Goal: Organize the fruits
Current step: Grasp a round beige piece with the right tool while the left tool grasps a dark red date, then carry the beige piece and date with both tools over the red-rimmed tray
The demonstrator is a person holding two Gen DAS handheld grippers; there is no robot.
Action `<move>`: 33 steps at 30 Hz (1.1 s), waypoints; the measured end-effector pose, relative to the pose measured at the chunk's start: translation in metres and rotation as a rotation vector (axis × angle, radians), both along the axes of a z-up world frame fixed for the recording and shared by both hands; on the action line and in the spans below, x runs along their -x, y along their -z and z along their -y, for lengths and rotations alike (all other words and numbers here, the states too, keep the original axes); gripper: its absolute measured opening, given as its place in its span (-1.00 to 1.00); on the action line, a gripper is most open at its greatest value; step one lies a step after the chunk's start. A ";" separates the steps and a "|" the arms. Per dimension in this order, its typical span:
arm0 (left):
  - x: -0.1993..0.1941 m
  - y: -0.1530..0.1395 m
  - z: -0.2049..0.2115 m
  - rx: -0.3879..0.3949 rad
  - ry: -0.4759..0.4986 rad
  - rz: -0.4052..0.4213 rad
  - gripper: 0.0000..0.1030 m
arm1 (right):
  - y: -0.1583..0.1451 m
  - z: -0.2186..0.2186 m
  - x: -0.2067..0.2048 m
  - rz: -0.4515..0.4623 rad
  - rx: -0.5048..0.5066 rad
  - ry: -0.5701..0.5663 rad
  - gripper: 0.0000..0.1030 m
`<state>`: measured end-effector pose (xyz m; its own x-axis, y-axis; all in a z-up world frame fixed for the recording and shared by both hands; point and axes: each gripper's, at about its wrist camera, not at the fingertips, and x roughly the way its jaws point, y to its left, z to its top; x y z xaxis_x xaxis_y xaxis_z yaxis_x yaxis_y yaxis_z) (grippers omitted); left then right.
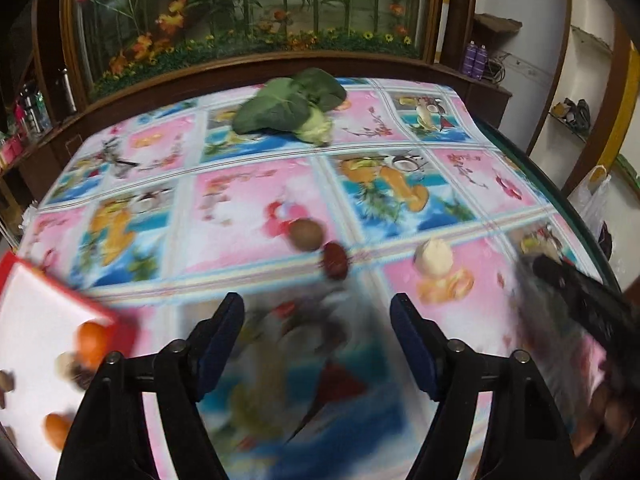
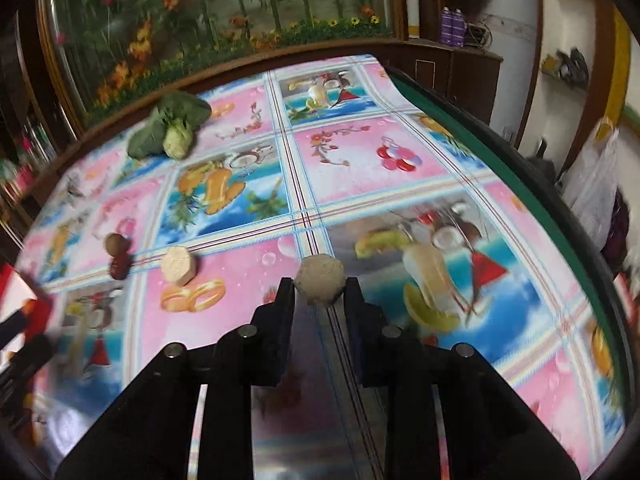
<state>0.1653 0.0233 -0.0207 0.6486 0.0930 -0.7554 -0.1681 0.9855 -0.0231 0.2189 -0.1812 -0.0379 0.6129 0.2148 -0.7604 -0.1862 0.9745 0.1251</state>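
Grey round fruit (image 2: pixel 319 282) sits pinched at the very tips of the right tongs (image 2: pixel 319 292) above the counter (image 2: pixel 344 184); it could roll free. Left tongs (image 1: pixel 318 320) gape empty

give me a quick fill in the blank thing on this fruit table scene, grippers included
1. The right gripper is shut on a pale grey ____ fruit.
2. The left gripper has its jaws ____, with nothing between them.
3. The white tray with an orange fruit on it has a ____ rim.
4. The green leafy vegetable lies at the ____ end of the tablecloth.

Missing words: round; open; red; far
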 end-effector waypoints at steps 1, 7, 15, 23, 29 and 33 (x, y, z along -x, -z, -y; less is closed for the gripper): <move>-0.008 0.003 0.003 -0.009 -0.010 -0.004 0.33 | -0.002 0.002 0.000 0.007 -0.012 0.003 -0.49; -0.036 0.017 0.004 -0.015 -0.050 -0.020 -0.68 | 0.000 0.009 -0.007 0.011 -0.080 -0.009 -0.49; 0.026 0.010 -0.002 0.019 -0.025 -0.047 -0.68 | -0.005 0.011 -0.005 0.024 -0.126 -0.029 -0.49; 0.111 -0.013 -0.032 0.063 -0.050 -0.012 -0.68 | -0.002 0.003 -0.003 0.034 -0.062 -0.042 -0.49; 0.135 -0.025 -0.047 0.092 -0.046 0.023 -0.68 | -0.008 -0.011 0.007 0.040 -0.003 -0.052 -0.49; 0.145 -0.029 -0.046 0.117 -0.017 0.038 -0.68 | -0.024 -0.023 0.035 0.074 0.054 -0.095 -0.49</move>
<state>0.0208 0.0696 0.0086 0.6760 0.0168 -0.7367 -0.1818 0.9727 -0.1446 0.1837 -0.1580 -0.0139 0.6467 0.2345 -0.7258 -0.2852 0.9569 0.0550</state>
